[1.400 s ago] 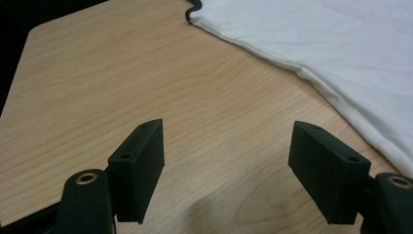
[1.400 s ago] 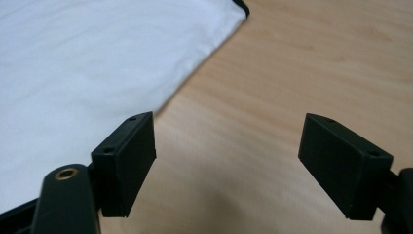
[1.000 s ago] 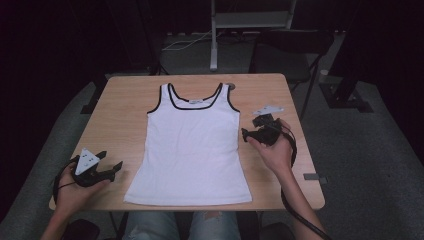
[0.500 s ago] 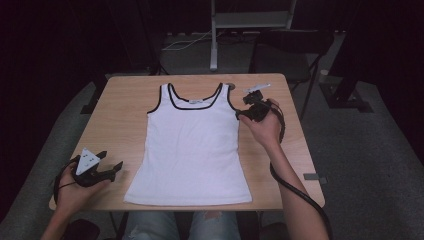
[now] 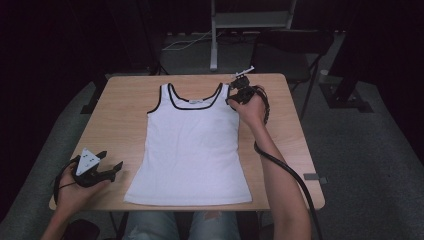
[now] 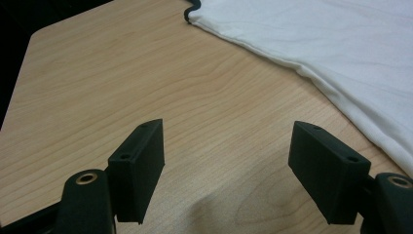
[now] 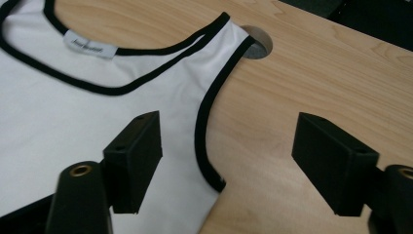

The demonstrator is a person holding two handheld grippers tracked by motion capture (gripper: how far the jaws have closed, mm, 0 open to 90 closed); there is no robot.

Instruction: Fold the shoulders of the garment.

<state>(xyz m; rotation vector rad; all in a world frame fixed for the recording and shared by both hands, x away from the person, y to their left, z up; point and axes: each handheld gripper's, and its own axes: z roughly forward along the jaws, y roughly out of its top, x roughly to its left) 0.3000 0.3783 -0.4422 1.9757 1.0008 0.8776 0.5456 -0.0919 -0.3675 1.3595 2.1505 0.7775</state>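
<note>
A white tank top [image 5: 192, 145] with black trim lies flat on the wooden table [image 5: 125, 115], neck toward the far edge. My right gripper [image 5: 232, 96] hovers at its far right shoulder strap. In the right gripper view its jaws [image 7: 229, 126] stand open above the black-edged armhole of the tank top [image 7: 63, 97]; they have just been closing a little, and nothing is pinched. My left gripper [image 5: 112, 160] rests open on the near left of the table, beside the shirt's hem. In the left gripper view bare wood [image 6: 122, 73] lies between the jaws [image 6: 226, 131], with the shirt [image 6: 341, 44] off to the right.
A round hole [image 7: 255, 48] in the tabletop sits just beyond the shoulder strap. A dark chair [image 5: 285, 50] and a metal stand [image 5: 215, 40] are behind the table. The right gripper's black cable [image 5: 285, 170] trails along the forearm.
The right hand has moved away from me along the shirt's right side, from mid-table to the far shoulder strap. The left hand and the shirt have stayed put.
</note>
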